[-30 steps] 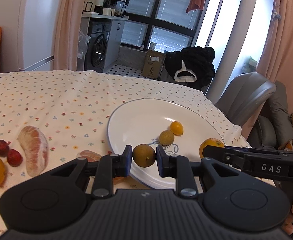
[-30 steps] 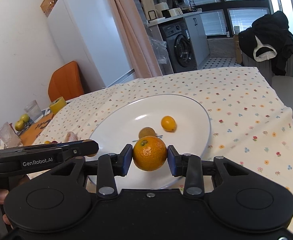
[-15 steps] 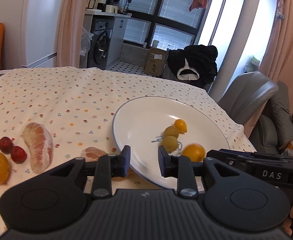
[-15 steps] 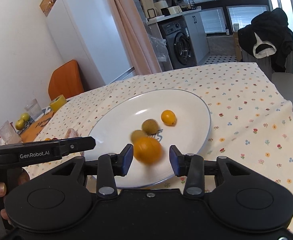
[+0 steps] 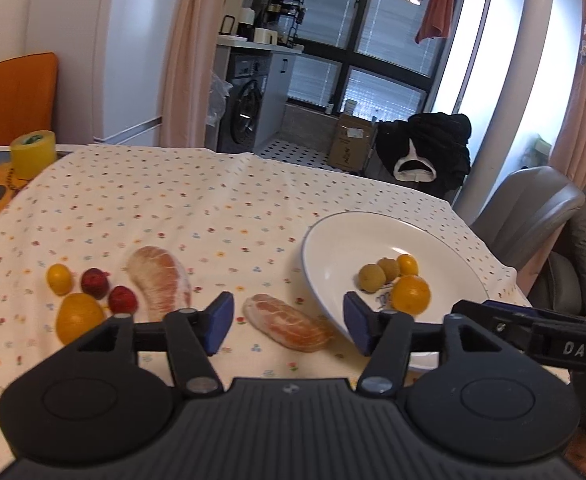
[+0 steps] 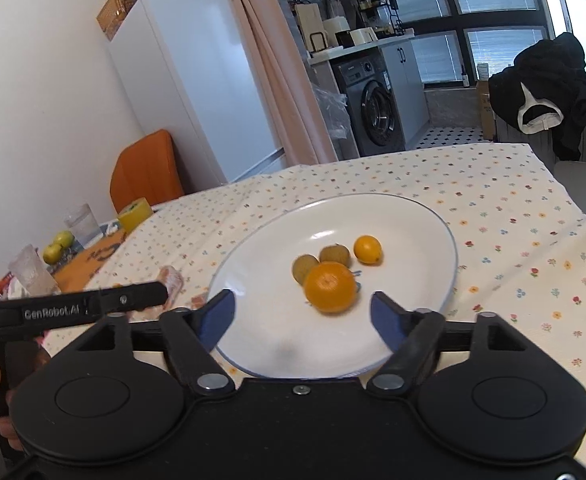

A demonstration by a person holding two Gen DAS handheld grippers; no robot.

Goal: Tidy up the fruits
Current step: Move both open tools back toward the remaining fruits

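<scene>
From the left wrist view, I had the left claw (image 5: 287, 322) spread wide and empty, low over the surface (image 5: 213, 216), a peeled segment (image 5: 287, 322) lying between its fingers. From the right wrist view, my right claw (image 6: 303, 314) gaped empty above the plate (image 6: 413, 220); the orange (image 6: 330, 287) sat there.

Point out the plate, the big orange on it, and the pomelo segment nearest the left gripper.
Plate (image 6: 425, 216): right wrist view, bare far rim.
Orange (image 6: 330, 287): right wrist view, middle of its peel.
Pomelo segment (image 5: 287, 322): left wrist view, middle of the flesh.
</scene>
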